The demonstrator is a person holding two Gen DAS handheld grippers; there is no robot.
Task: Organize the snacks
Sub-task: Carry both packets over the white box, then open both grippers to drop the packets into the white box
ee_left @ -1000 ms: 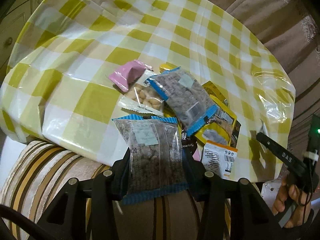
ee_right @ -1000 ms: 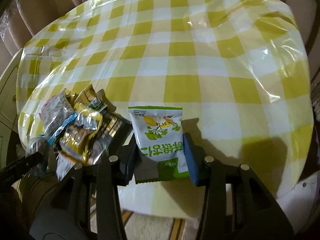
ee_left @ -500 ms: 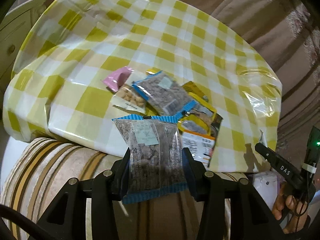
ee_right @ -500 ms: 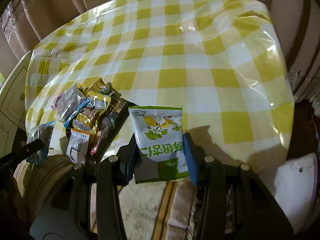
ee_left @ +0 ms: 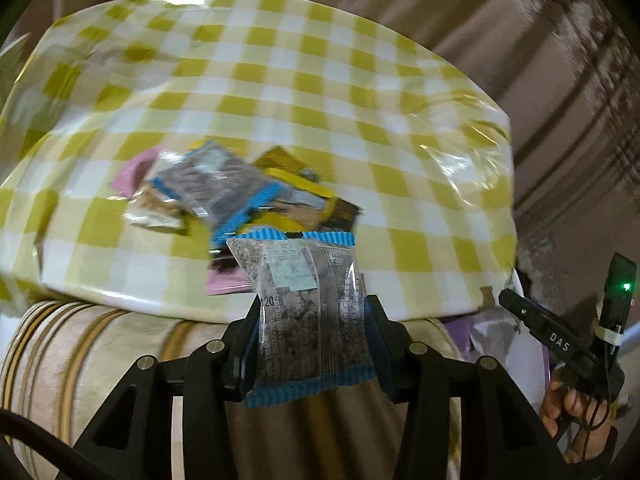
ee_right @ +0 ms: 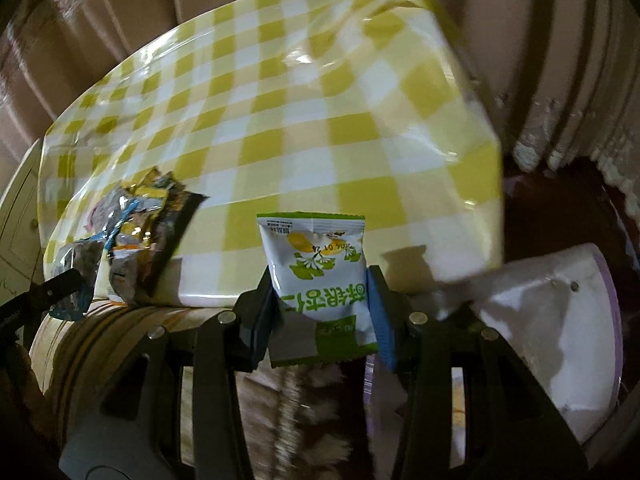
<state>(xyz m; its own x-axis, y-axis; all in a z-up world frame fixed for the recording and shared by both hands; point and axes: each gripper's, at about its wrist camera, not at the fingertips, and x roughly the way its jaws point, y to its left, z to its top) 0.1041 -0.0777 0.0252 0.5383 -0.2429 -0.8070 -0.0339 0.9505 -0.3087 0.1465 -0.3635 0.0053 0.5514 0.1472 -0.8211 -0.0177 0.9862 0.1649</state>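
Note:
My left gripper (ee_left: 312,332) is shut on a clear snack packet with blue edges (ee_left: 308,312), held off the near edge of the table. My right gripper (ee_right: 320,312) is shut on a white and green snack packet (ee_right: 320,276), also held off the table's near edge. A pile of snack packets (ee_left: 240,196) lies on the yellow checked tablecloth (ee_left: 280,80) near its front edge; it also shows in the right wrist view (ee_right: 140,228) at the left. The right gripper shows in the left wrist view (ee_left: 560,336), low at the right.
A striped cushion or seat (ee_left: 100,344) lies below the table's front edge. A white container with a purple rim (ee_right: 560,328) stands low at the right of the table. Brown curtains (ee_left: 520,40) hang behind the table.
Both grippers have pulled back and away from the table with their packets. The table and the pile look farther off, and the white container has come into the right wrist view.

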